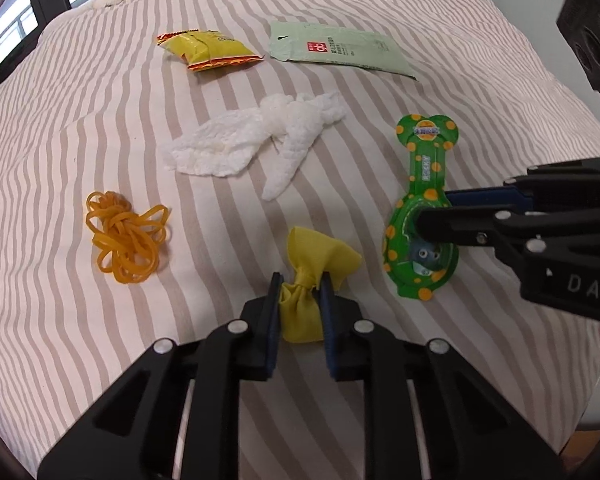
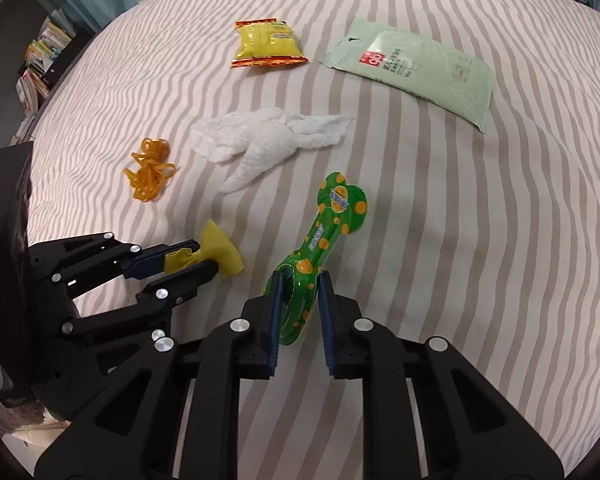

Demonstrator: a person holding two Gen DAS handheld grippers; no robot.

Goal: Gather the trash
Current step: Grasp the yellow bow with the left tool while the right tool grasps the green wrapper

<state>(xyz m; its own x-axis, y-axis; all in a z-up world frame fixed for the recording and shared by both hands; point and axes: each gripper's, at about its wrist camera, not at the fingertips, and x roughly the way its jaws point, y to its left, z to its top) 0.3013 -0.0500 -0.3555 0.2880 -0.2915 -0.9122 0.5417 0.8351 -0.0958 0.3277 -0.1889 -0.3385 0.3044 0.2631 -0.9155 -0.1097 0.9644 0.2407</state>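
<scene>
We grip two scraps on the striped bedspread (image 1: pixel 80 120)

Left gripper (image 1: pixel 302 286) pinches the knotted yellow wrapper (image 1: pixel 320 260), lower centre; right gripper (image 2: pixel 300 280) clasps the green spotted package (image 2: pixel 324 232) at its rounded end.

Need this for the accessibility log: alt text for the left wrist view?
The left claw pinches a knotted yellow cloth on a striped bedsheet, while the right claw grips a green spotted toy package. Beyond lie a crumpled white tissue, orange rubber bands, a yellow snack packet and a pale green pouch.
</scene>
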